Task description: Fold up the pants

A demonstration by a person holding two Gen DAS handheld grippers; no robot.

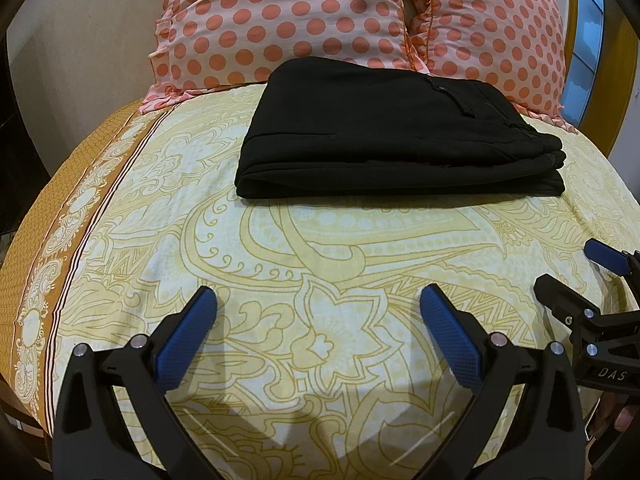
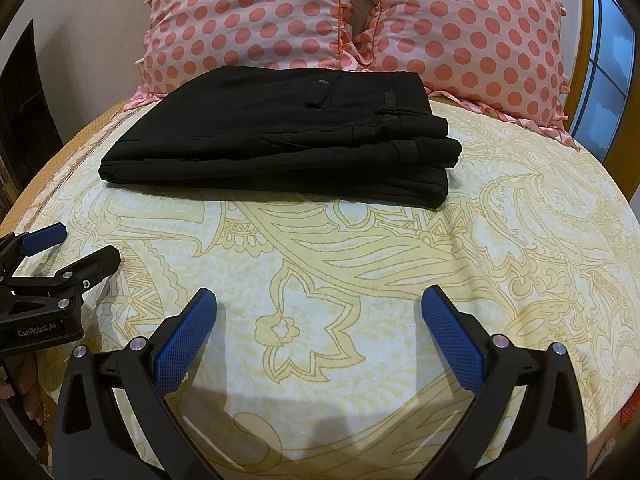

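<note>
Black pants (image 1: 392, 132) lie folded into a thick rectangular stack on the bed, just in front of the pillows; they also show in the right wrist view (image 2: 280, 136). My left gripper (image 1: 318, 304) is open and empty above the sheet, well short of the pants. My right gripper (image 2: 319, 304) is open and empty too, also short of the pants. Each gripper shows in the other's view: the right gripper (image 1: 576, 268) at the right edge, the left gripper (image 2: 76, 246) at the left edge.
The bed has a yellow patterned sheet (image 1: 320, 260) with an orange border at the left (image 1: 52, 280). Two pink polka-dot pillows (image 1: 280, 20) (image 2: 480, 28) stand behind the pants. A wooden frame and window (image 2: 604, 60) are at the right.
</note>
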